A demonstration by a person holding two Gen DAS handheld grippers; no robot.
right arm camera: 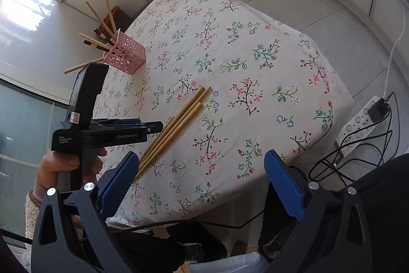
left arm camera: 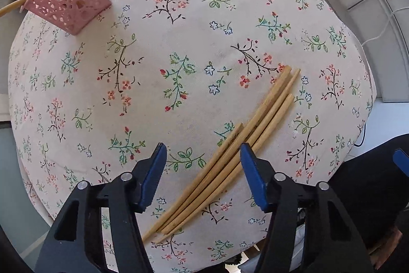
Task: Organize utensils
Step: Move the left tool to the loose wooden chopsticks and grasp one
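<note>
Blue-padded left gripper nearest the lens, pointing straight down over the bundle of wooden chopsticks, jaws partly apart, nothing pressed between the pads. Four or five light chopsticks lying side by side in a slanted bundle on the floral tablecloth of the worktop, one blue finger touching or just over the bundle's edge, the other finger well to the bundle's far side over bare cloth. Pink perforated holder well apart from the bundle, toward the worktop's far corner, upright, with several light and dark chopsticks sticking out of it at angles. Right gripper hanging near the worktop edge closest to the bundle, jaws wide apart and empty. Beside the bundle, a hand gripping the left gripper's black handle. On the floor beyond the worktop, a white power strip with black cables.
</note>
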